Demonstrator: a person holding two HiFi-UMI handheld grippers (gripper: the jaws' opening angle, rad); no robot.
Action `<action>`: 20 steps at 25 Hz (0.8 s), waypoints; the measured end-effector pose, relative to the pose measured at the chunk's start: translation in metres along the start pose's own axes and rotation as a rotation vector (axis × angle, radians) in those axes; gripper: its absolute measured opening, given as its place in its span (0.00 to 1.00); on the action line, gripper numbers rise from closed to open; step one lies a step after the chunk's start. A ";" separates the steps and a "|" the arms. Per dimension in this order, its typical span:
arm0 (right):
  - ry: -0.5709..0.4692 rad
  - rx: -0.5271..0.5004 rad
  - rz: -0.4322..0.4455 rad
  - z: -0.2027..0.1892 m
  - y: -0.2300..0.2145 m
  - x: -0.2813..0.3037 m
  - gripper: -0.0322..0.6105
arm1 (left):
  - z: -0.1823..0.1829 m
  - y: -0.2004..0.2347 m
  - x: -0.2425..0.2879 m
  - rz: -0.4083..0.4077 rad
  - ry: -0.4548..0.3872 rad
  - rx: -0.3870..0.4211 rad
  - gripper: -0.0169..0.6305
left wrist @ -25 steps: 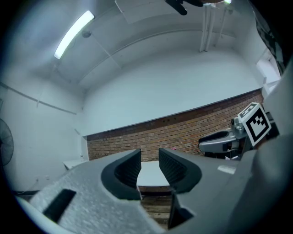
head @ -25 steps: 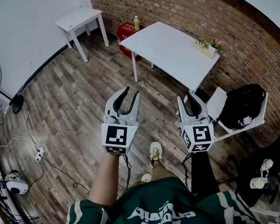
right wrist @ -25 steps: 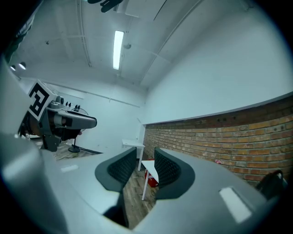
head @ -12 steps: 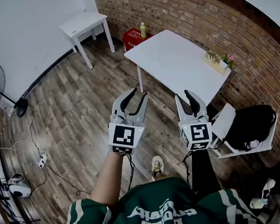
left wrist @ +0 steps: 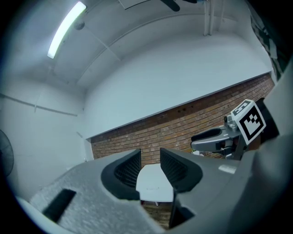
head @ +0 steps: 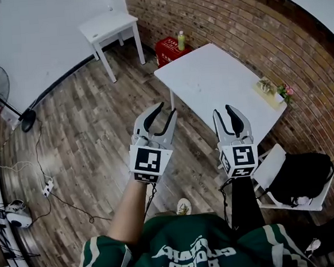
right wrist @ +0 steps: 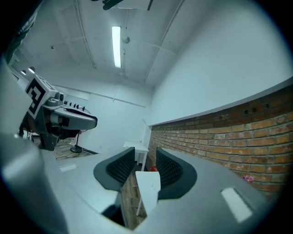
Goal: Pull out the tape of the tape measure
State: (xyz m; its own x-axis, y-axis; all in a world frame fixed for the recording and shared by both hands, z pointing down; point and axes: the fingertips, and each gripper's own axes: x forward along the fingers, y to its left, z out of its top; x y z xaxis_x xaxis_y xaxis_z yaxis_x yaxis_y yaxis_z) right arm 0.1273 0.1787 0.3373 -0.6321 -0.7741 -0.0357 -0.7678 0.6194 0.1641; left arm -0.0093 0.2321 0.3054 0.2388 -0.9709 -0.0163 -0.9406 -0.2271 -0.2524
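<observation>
You hold both grippers in front of you, side by side and apart from each other, above the wooden floor. The left gripper has its jaws fairly wide. They have just been opening, and there is nothing between them; only the white table shows far behind. The right gripper is in the same state: its jaws have just been opening, they stand apart, and no thing is between them. In the head view the tips of the right gripper lie over the near edge of the table, and the left gripper is just beside the table's left corner. On the table, at the edge along the brick wall, stands a small tray with flowers. A red crate with a bottle on it stands on the floor beyond the table's far edge, against the same wall. I cannot make out the tape measure in any view.
</observation>
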 end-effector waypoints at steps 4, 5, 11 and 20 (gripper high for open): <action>-0.012 0.014 0.004 0.002 -0.009 0.022 0.31 | -0.003 0.014 0.015 0.016 0.014 -0.001 0.23; -0.012 0.018 0.002 0.002 -0.011 0.026 0.32 | -0.004 0.017 0.018 0.017 0.015 0.001 0.23; -0.008 0.030 -0.009 -0.005 -0.021 0.050 0.32 | -0.014 0.034 0.042 0.015 0.025 0.000 0.23; 0.008 0.009 -0.082 -0.019 -0.052 0.125 0.33 | -0.032 0.077 0.127 -0.062 -0.013 -0.014 0.24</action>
State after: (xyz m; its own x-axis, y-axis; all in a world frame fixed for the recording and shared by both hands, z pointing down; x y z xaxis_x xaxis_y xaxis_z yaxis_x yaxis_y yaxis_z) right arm 0.0904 0.0475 0.3429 -0.5658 -0.8235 -0.0406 -0.8181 0.5546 0.1519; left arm -0.0588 0.0894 0.3147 0.3000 -0.9538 -0.0139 -0.9272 -0.2881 -0.2394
